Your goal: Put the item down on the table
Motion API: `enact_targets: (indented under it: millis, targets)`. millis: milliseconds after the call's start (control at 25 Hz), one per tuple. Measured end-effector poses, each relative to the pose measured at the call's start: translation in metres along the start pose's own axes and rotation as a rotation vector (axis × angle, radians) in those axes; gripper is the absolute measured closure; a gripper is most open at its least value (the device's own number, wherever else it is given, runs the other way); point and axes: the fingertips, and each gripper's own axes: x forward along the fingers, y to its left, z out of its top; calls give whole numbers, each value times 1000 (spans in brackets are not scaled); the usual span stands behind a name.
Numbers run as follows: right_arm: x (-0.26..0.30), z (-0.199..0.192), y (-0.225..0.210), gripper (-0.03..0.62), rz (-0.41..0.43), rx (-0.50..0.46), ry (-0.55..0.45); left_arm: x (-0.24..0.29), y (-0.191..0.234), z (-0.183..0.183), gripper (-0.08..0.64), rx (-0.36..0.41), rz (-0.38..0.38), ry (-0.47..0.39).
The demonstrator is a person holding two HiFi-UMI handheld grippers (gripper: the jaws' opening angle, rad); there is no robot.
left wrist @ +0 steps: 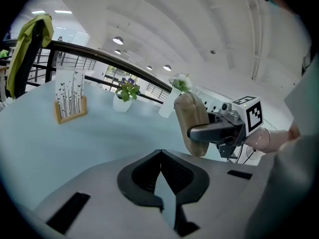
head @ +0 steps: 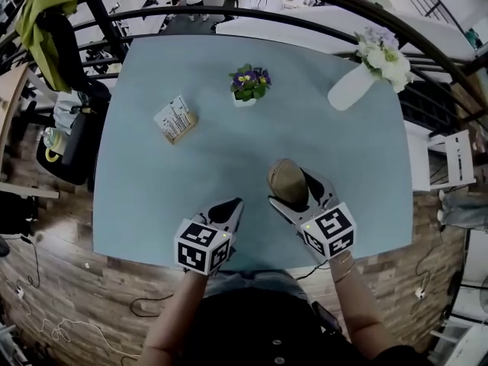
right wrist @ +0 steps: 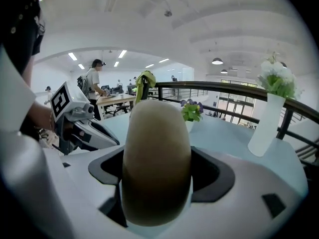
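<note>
A tan oval item (head: 287,180) stands upright between the fingers of my right gripper (head: 293,193), over the near right part of the pale blue table (head: 152,181). In the right gripper view the item (right wrist: 156,153) fills the space between the jaws of that gripper (right wrist: 157,176), which is shut on it. The left gripper view shows the item (left wrist: 189,118) from the side; whether its lower end touches the table I cannot tell. My left gripper (head: 231,206) hovers beside it at the near edge, its jaws (left wrist: 160,158) shut with nothing in them.
At the back of the table stand a small pot of purple flowers (head: 249,83) and a white vase of pale flowers (head: 354,84). A wooden card holder (head: 176,120) sits at the left. A chair with a green jacket (head: 44,23) stands beyond the left corner, and a dark railing (head: 305,17) runs behind.
</note>
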Motion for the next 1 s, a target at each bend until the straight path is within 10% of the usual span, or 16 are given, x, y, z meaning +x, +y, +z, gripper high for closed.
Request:
enact_targets:
  millis: [1000]
  targets:
    - [70, -83, -32, 206, 195, -387, 438, 20, 17, -34, 543, -77, 8, 74]
